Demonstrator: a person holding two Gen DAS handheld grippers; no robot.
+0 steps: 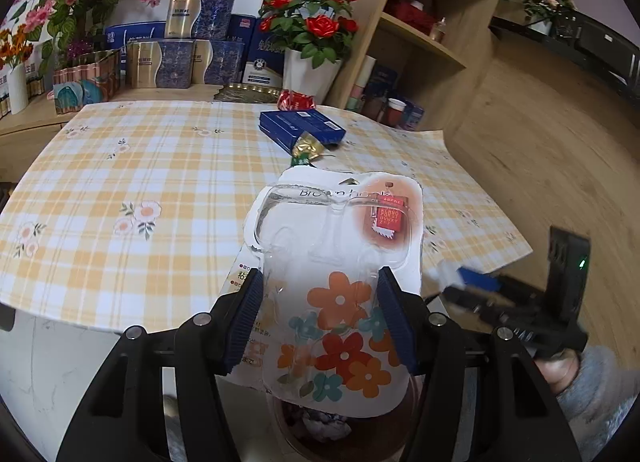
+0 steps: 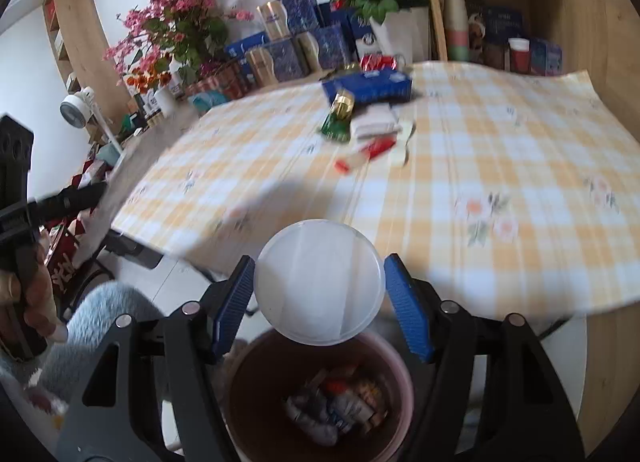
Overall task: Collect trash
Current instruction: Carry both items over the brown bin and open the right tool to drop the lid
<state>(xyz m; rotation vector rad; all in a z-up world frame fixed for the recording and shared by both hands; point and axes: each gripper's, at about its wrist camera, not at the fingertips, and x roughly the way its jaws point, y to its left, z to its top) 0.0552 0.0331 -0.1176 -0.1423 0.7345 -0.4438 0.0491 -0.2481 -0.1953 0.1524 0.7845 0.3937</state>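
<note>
My left gripper (image 1: pixel 320 302) clamps a flowered blister pack (image 1: pixel 336 294), long axis toward twelve o'clock, above the bin (image 2: pixel 320 394). My right gripper (image 2: pixel 320 302) pinches a white round lid (image 2: pixel 320 282). Blue box (image 2: pixel 368 88) and wrappers (image 2: pixel 368 150) clutter the table (image 2: pixel 500 166) at twelve.

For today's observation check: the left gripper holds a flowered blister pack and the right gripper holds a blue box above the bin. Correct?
Not quite. The right gripper holds a round white lid, not a blue box, as the right wrist view shows. The rest stands.
</note>
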